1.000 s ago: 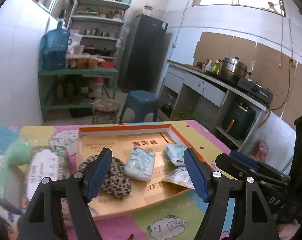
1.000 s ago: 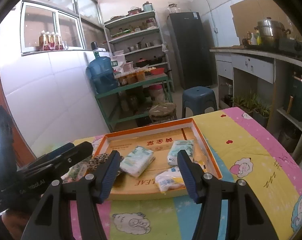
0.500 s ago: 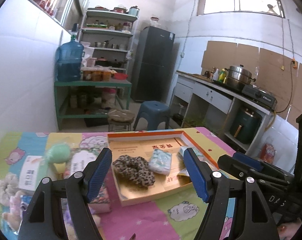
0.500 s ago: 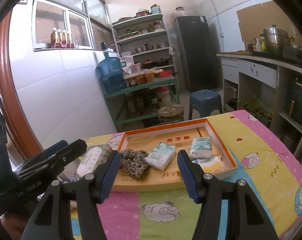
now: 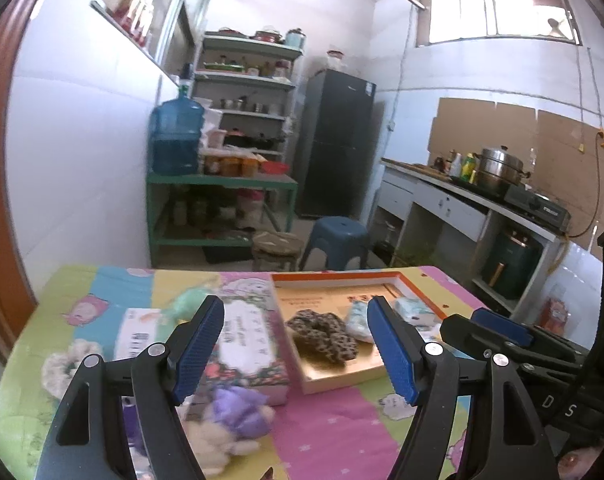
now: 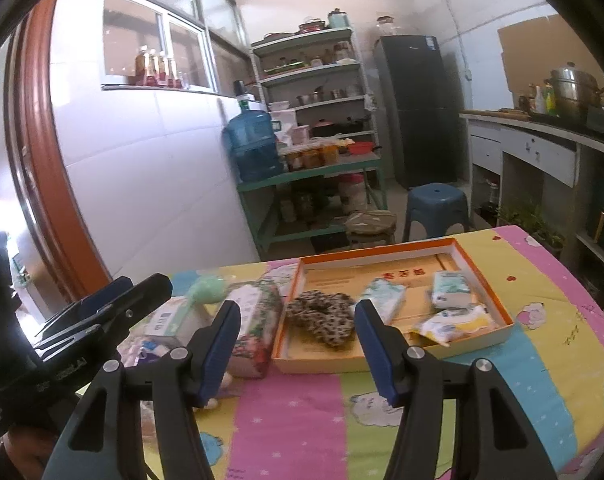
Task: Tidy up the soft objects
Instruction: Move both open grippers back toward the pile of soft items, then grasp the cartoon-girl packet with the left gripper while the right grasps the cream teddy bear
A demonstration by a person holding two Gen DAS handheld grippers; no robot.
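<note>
An orange-rimmed shallow box (image 6: 382,249) lies on the cartoon-print tablecloth. It holds a leopard-print scrunchie (image 6: 322,318) and three tissue packs (image 6: 450,285). The same box (image 5: 398,278) and scrunchie (image 5: 322,334) show in the left wrist view. Left of the box lie a floral tissue box (image 5: 250,344), a green soft ball (image 5: 186,300), a purple plush (image 5: 238,404) and a white fluffy scrunchie (image 5: 62,364). My left gripper (image 5: 294,320) hangs open above the table, short of the box and empty. My right gripper (image 6: 298,320) is open too, with nothing between its fingers.
A white tissue box (image 6: 168,322) sits at the table's left. Beyond the far table edge stand a blue stool (image 6: 436,208), a green shelf with a water jug (image 6: 254,148), a dark fridge (image 6: 418,108) and a counter with a pot (image 5: 498,168) on the right.
Both grippers have drawn back and risen from the box. It now looks smaller and farther. The floral box, plush toys and left part of the table have come into view.
</note>
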